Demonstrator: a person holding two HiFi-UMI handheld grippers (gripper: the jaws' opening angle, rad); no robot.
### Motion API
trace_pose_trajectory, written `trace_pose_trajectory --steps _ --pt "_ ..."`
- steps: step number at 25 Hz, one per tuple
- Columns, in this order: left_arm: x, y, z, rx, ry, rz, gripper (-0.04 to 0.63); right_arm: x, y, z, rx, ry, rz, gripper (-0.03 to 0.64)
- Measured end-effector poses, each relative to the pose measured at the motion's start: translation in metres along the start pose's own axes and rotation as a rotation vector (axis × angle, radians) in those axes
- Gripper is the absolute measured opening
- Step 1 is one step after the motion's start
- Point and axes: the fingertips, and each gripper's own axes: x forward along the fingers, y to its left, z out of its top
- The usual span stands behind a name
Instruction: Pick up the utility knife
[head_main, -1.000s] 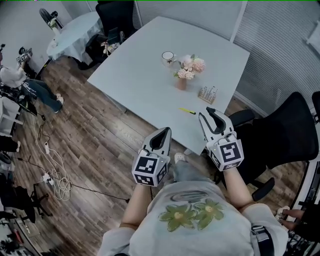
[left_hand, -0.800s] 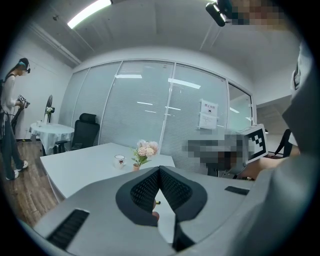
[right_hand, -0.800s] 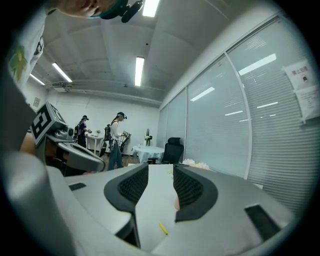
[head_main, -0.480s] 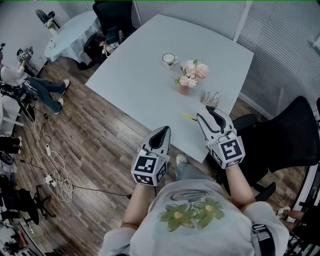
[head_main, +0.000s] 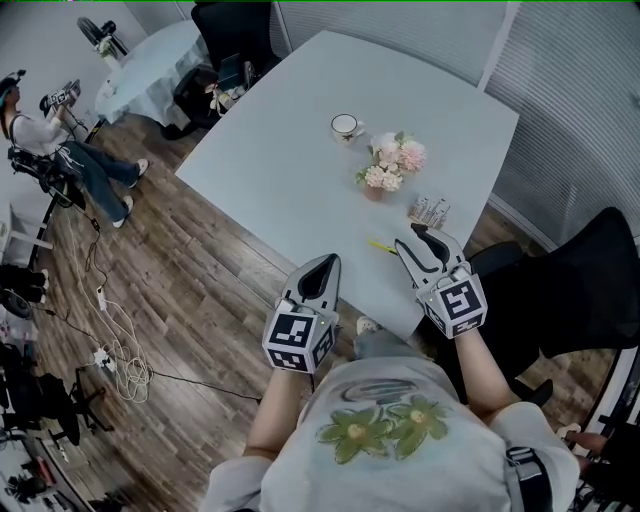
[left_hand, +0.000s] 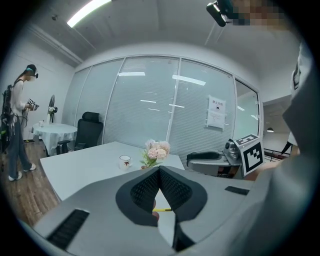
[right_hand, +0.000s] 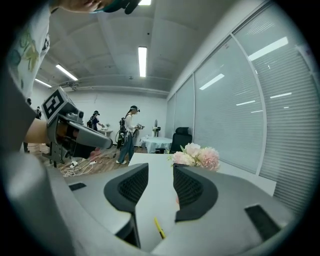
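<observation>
The utility knife (head_main: 380, 245) is thin and yellow and lies near the front edge of the white table (head_main: 290, 170). My right gripper (head_main: 418, 240) hovers just right of the knife, open, with nothing between its fingers. In the right gripper view the knife (right_hand: 159, 227) shows low in the gap between the jaws of the right gripper (right_hand: 161, 172). My left gripper (head_main: 329, 262) hangs off the table's front edge, left of the knife, shut and empty. In the left gripper view the knife (left_hand: 162, 209) peeks out below the left gripper (left_hand: 159, 171).
A cup (head_main: 345, 124), a vase of pink flowers (head_main: 392, 165) and a small rack of items (head_main: 428, 210) stand on the table beyond the knife. A black office chair (head_main: 590, 285) is at the right. Cables (head_main: 120, 360) lie on the wooden floor; a person (head_main: 50, 130) stands far left.
Both grippers have moved toward the table's front edge. The right gripper has sunk closer to the knife, its jaws a little wider.
</observation>
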Motion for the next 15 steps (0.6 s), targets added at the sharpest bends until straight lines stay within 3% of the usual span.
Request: trace_pose_trajectory --steps 15 --pt "0.012 0.021 -0.011 -0.028 0.038 0.048 0.011 0.023 0.0 -0.059 -0.007 0.134 0.08 0.163"
